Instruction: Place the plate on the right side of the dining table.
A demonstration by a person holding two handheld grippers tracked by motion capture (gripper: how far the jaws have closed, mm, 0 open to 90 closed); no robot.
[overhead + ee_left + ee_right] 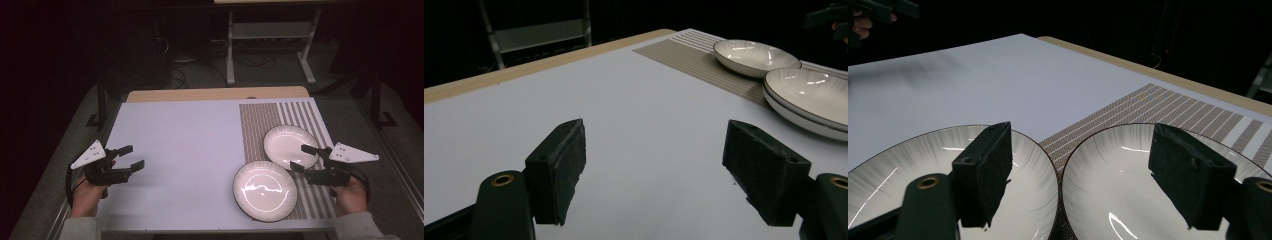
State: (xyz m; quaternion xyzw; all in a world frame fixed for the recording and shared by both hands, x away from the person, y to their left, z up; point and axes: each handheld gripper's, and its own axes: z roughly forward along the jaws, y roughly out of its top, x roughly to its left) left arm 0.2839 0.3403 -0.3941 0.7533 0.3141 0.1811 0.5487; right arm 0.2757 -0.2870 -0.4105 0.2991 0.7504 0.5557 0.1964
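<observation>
Left hand-held gripper (131, 156) hovers over the bare left part of the bench (180, 135), jaws spread wide, nothing between them; in the left gripper view the pads (559, 170) frame only white bench surface, with both plates well off to the far right. Moving right: near plate (264, 190) sits at the near-right of the bench, half on the striped mat (260, 125); far plate (291, 146) lies wholly on the mat, just beyond and to the right of the near one. Their rims appear to meet or slightly overlap; cannot tell which from the high view. Right hand-held gripper (303, 157) hangs over the right rims of the two plates, jaws spread, gripping nothing. In the right gripper view one pad stands over the near plate (908, 170), the other over the far plate (1113, 180), with the spot where the rims meet centred between them. Judgement: work looks to be at its start, neither plate lifted or gripped, approach by the right side only. Left to do: settle on one rim, close on it, move the plate.
</observation>
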